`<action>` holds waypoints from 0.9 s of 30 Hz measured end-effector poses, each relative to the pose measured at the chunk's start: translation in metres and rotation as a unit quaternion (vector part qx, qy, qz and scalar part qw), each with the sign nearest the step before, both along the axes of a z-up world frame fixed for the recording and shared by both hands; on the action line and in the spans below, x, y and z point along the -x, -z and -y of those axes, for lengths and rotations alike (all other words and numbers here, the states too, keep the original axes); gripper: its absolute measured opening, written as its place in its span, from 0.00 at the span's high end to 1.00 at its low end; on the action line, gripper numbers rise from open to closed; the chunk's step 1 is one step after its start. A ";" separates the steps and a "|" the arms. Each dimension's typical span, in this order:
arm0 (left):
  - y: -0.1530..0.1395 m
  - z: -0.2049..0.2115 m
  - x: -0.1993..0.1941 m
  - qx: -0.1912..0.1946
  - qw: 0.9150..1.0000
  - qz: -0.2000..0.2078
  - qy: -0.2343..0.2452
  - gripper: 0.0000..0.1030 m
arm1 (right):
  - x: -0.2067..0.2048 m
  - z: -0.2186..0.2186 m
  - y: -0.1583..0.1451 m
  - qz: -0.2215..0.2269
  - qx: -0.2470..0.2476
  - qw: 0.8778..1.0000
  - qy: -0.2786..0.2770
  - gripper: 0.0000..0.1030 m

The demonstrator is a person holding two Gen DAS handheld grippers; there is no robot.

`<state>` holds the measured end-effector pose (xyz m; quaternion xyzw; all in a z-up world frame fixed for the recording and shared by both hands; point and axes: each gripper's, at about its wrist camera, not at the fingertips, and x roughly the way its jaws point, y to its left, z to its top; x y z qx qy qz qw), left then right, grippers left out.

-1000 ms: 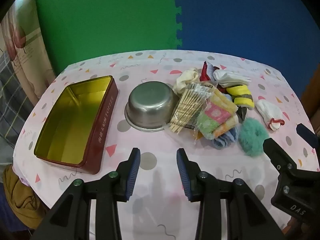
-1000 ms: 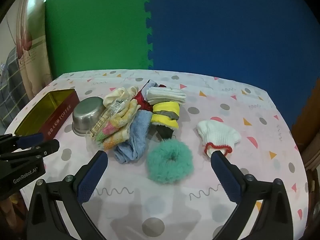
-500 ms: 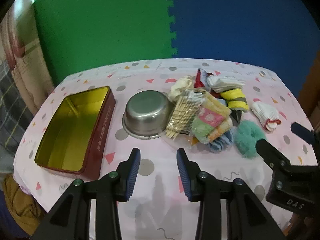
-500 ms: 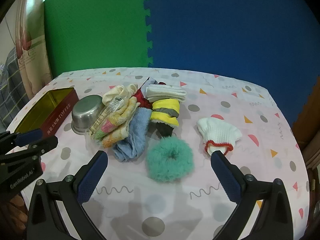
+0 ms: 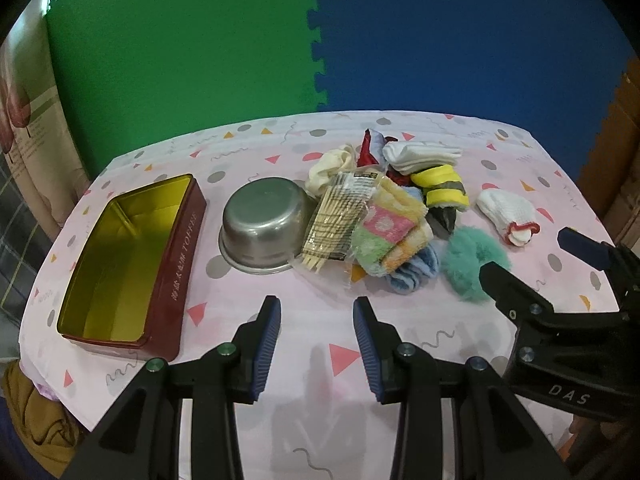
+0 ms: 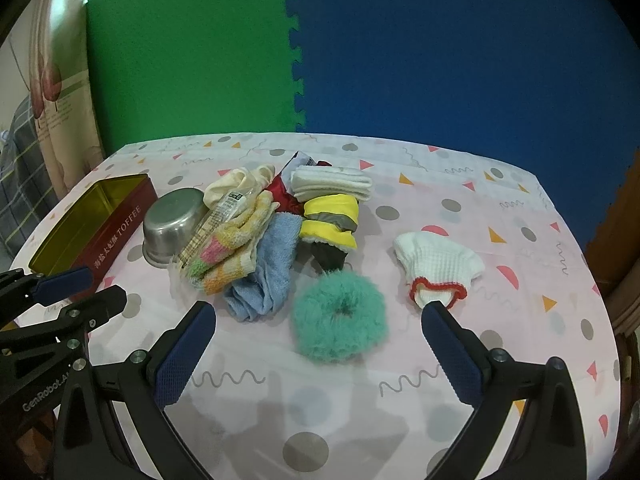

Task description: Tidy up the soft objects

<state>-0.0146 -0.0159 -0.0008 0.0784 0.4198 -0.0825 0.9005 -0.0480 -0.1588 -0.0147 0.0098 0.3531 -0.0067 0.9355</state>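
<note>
The tabletop under my hands wears a pink cloth dotted with grey spots, coloured triangles and squiggles. Largest on it is the toffee tin, a rigid red rectangular box, gold inside, lidless; its long axis runs from the near edge away toward the green foam wall. Just right of it sits the steel bowl, round, dull and hard.

The soft things lie in a heap right of the bowl, mid-tabletop. A blue towel, terry and folded, points its long side toward me. On it rests a striped fuzzy cloth in yellow, pink, green and orange, and a clear pack of wooden sticks leans on the bowl's rim. Behind are a yellow-and-grey banded roll and a folded white sock. The teal fluffy ring lies flat, nearest me; the white knit glove lies apart, its red cuff toward me.

My left view shows the tin's whole interior; my right view shows the ring's centre hole, half hidden in the left view behind my right tool.

My left tool stands moderately parted, holding nothing; my right tool gapes wide, empty, ring ahead of it.
</note>
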 end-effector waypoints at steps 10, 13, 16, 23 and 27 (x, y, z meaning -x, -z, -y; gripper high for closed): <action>0.002 -0.004 -0.003 0.001 1.000 -0.016 -0.007 0.63 | 0.000 0.000 0.000 -0.001 -0.001 1.000 0.001 0.01; 0.004 -0.005 -0.003 0.002 1.000 -0.020 -0.008 0.63 | 0.000 0.000 0.000 -0.001 -0.001 1.000 0.000 0.01; 0.005 -0.004 -0.004 0.000 1.000 -0.021 -0.009 0.63 | -0.001 0.000 0.000 -0.002 0.000 1.000 0.000 0.01; 0.006 -0.005 -0.004 -0.001 1.000 -0.022 -0.009 0.63 | 0.000 0.000 0.002 -0.001 0.000 1.000 0.000 0.01; 0.007 -0.006 -0.005 -0.001 1.000 -0.023 -0.011 0.63 | -0.001 0.000 0.001 -0.002 0.000 1.000 0.000 0.01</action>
